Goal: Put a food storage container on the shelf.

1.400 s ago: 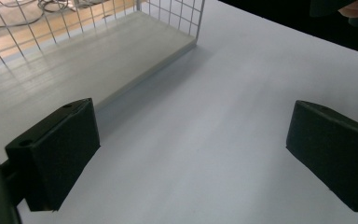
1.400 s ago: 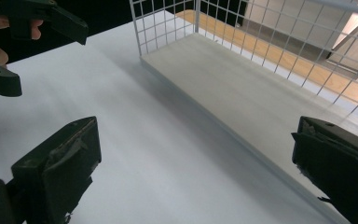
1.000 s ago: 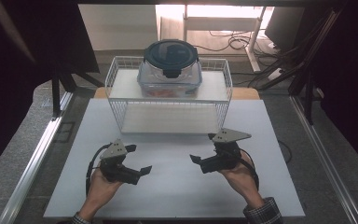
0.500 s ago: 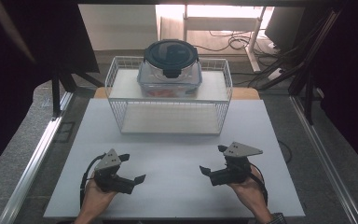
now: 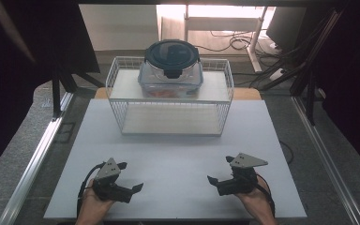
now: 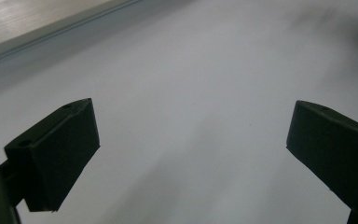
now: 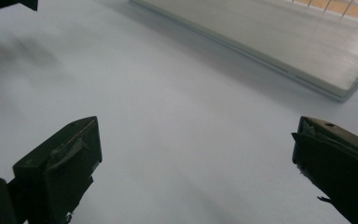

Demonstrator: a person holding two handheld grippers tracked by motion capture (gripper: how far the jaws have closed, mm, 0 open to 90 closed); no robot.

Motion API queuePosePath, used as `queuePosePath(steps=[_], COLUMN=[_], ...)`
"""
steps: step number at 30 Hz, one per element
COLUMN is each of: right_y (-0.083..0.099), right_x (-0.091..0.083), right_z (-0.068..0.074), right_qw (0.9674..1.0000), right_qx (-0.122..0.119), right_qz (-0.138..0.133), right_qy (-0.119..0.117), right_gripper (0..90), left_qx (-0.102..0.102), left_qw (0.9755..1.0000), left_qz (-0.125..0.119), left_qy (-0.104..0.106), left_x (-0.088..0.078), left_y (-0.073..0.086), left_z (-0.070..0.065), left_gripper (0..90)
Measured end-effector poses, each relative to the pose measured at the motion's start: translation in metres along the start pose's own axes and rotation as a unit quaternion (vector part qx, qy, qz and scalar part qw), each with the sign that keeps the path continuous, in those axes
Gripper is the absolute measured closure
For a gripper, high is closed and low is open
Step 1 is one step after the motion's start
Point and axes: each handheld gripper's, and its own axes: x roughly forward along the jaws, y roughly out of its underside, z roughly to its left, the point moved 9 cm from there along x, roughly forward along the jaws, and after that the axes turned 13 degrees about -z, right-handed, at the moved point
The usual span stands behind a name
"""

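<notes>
Lidded container (image 5: 171,65) is seen seated on wire rack (image 5: 122,105) — untouched. Left gripper (image 5: 132,177) and right gripper (image 5: 219,169) are held well short of rack, jaws apart, empty — everything left.

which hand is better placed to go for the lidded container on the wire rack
Neither clearly. The left tool and right tool both rest open on the white table, about equally far from the clear container with a dark round lid centred on the white wire rack.
</notes>
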Motion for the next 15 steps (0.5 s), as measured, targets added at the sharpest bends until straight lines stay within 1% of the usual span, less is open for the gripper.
queuePosePath(steps=[1, 2, 3, 5, 6, 9, 10, 13, 15], right_y=[0.006, 0.006, 0.012, 0.016, 0.019, 0.023, 0.026, 0.029, 0.033], right_x=[0.000, 0.000, 0.000, 0.000, 0.000, 0.001, 0.001, 0.002, 0.004], right_z=[0.000, 0.000, 0.001, 0.002, 0.001, 0.000, -0.001, -0.001, -0.001], right_qw=[1.0000, 1.0000, 0.9999, 0.9997, 0.9996, 0.9993, 0.9991, 0.9989, 0.9985], right_qx=[-0.001, -0.001, -0.001, -0.003, -0.007, -0.013, -0.011, -0.008, -0.009], right_qz=[0.008, 0.008, 0.016, 0.023, 0.027, 0.033, 0.040, 0.044, 0.054], right_qy=[0.003, 0.003, 0.004, 0.005, 0.006, 0.011, 0.013, 0.011, 0.011], right_gripper=[1.4, 1.4, 1.3, 1.3, 1.3, 1.2, 1.2, 1.2, 1.2], left_qx=[0.000, 0.000, -0.001, -0.003, -0.007, -0.012, -0.016, -0.018, -0.019], left_qw=[0.9999, 0.9999, 0.9998, 0.9997, 0.9993, 0.9990, 0.9987, 0.9987, 0.9987], left_qz=[0.010, 0.010, 0.021, 0.025, 0.037, 0.044, 0.049, 0.048, 0.046], left_qy=[0.001, 0.001, 0.001, 0.000, -0.001, -0.003, -0.005, -0.006, -0.006], left_x=[0.001, 0.001, 0.002, 0.003, 0.004, 0.005, 0.006, 0.005, 0.005], left_y=[0.004, 0.004, 0.009, 0.011, 0.016, 0.020, 0.022, 0.022, 0.022], left_z=[0.000, 0.000, 0.000, 0.000, 0.002, 0.004, 0.006, 0.007, 0.007], left_gripper=[1.8, 1.6, 1.4, 1.1, 1.0, 0.8, 0.8, 0.8, 0.7])
